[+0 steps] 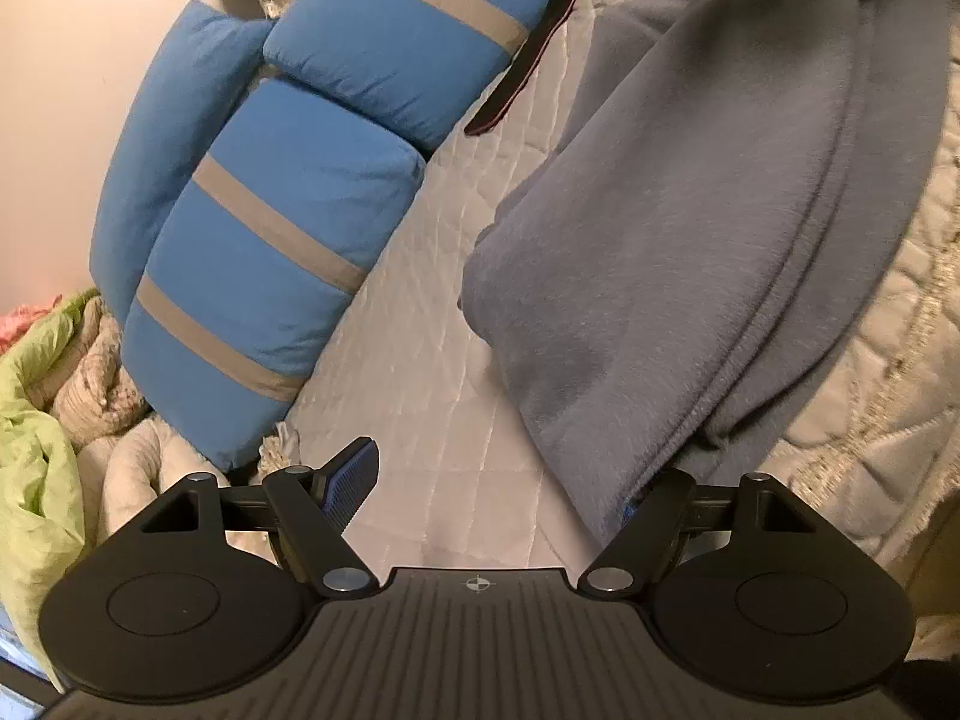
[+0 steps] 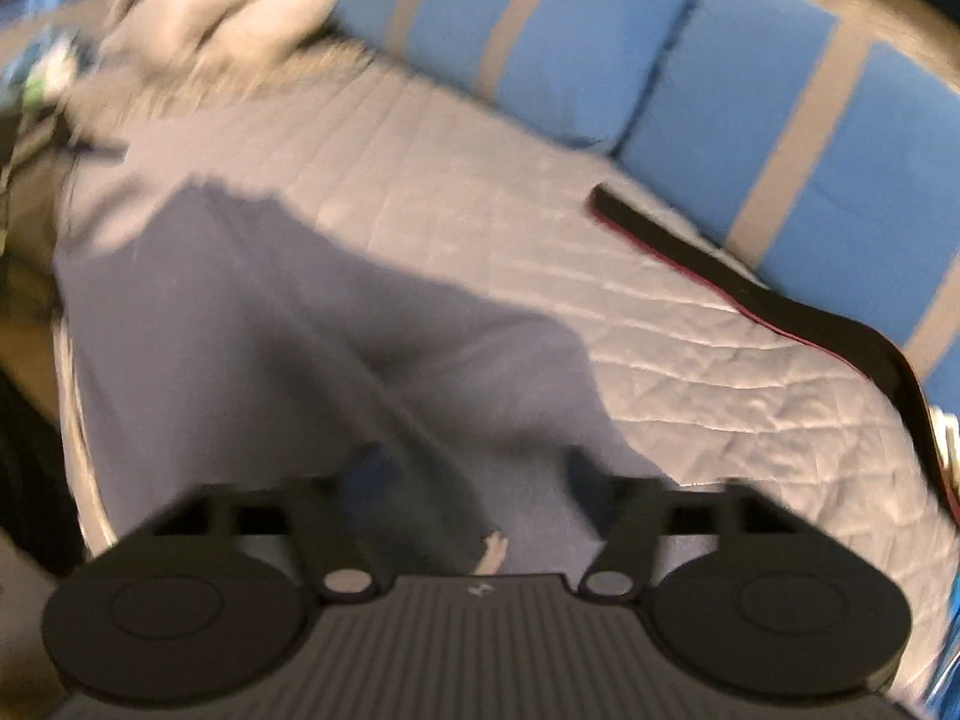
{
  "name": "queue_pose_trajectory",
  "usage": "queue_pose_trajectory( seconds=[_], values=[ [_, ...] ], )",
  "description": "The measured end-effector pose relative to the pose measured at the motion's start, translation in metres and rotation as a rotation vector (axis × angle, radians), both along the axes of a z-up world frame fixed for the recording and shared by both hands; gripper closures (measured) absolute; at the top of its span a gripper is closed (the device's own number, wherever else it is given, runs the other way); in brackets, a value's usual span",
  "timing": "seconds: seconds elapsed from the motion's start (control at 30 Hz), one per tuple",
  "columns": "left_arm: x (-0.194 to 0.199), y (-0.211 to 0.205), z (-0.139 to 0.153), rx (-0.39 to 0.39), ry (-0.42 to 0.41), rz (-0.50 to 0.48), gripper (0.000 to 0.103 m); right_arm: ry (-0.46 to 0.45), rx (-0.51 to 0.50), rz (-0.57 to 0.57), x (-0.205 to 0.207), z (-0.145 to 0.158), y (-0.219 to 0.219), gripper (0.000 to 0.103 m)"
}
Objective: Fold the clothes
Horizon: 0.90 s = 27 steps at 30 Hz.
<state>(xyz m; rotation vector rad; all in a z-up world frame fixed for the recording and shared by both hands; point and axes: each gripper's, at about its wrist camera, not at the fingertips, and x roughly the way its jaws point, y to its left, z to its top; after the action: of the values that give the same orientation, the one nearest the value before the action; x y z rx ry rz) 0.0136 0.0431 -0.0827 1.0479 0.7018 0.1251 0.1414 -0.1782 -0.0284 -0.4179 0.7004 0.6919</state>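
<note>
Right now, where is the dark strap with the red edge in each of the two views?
Left wrist view: the dark strap is at top centre, lying between the blue pillows and the grey garment.
Right wrist view: the strap runs along the right side, below the pillows.
Shared landmark: the blue pillows with grey stripes.

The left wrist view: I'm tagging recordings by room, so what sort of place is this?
Most likely a bedroom: a white quilted bed cover, blue pillows with grey stripes propped along a wall, and a grey fleece garment spread on the bed.
</note>
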Motion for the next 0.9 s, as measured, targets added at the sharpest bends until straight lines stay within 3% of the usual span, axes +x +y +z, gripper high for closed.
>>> queue_pose_trajectory(
  seconds=[0.1,0.23,0.37,0.47,0.57,0.7,0.9],
  values=[
    [-0.009,-0.003,0.003,0.01,-0.007,-0.021,0.03,-0.033,0.031,-0.078,-0.016,0.003,0.001,0.018],
    [-0.033,-0.011,0.01,0.01,0.032,-0.068,0.03,-0.073,0.069,-0.081,-0.044,0.004,0.008,0.014],
    [-0.05,-0.004,0.047,-0.187,0.012,-0.081,0.03,-0.091,0.12,-0.045,-0.06,0.007,0.02,0.014],
    [-0.035,0.019,0.081,-0.428,-0.035,-0.027,0.03,-0.094,0.163,-0.011,-0.066,0.01,0.031,0.014],
    [0.002,0.043,0.098,-0.574,-0.058,0.091,0.03,-0.082,0.203,0.008,-0.064,0.011,0.049,0.014],
    [0.034,0.048,0.083,-0.552,-0.057,0.188,0.03,-0.039,0.283,0.044,-0.051,0.016,0.077,0.014],
    [0.017,0.036,0.06,-0.501,0.017,0.064,0.03,0.093,0.368,0.119,-0.017,0.03,0.123,0.017]
  ],
)
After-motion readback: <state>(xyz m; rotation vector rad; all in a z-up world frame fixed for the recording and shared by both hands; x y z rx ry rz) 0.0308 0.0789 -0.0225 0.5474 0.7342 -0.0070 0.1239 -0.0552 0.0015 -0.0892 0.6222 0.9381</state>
